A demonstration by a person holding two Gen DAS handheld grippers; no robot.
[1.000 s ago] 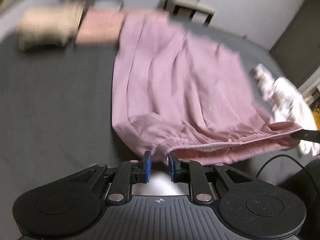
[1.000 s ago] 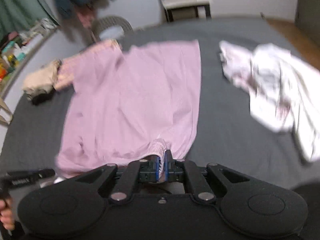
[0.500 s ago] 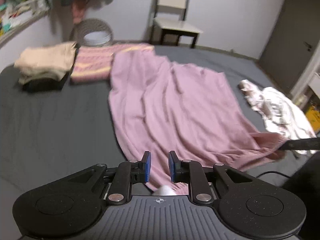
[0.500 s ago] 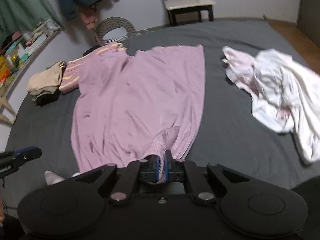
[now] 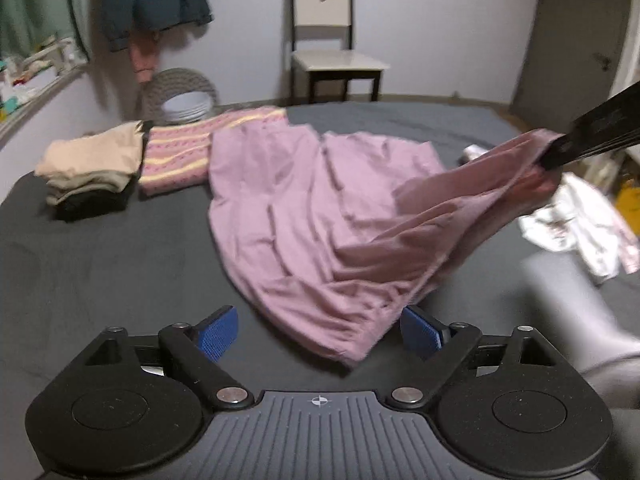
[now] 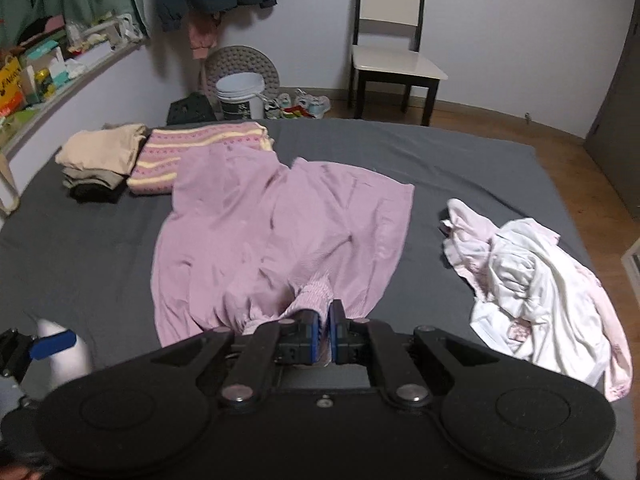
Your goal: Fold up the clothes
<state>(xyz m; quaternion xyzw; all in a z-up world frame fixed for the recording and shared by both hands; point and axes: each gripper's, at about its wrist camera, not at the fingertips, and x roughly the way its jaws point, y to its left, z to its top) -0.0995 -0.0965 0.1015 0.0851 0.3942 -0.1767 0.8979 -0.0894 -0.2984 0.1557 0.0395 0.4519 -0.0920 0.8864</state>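
Nearest, left gripper (image 5: 320, 330) hangs spread and empty over the pink garment (image 5: 320, 216)'s near hem. Right gripper (image 6: 325, 334) is clamped on the elastic waistband, lifted. Garment's long axis runs away across the grey bed (image 5: 100, 264) toward the folded stack (image 5: 94, 164); left arm is nearer the free corner.

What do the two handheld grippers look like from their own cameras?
Both are black, each with two round side lobes, silver pivot screws and blue-padded fingers. The left gripper has a grey ribbed centre plate with a small crosshair mark. The right gripper has a plain black body. No cable or sleeve is clearly visible.
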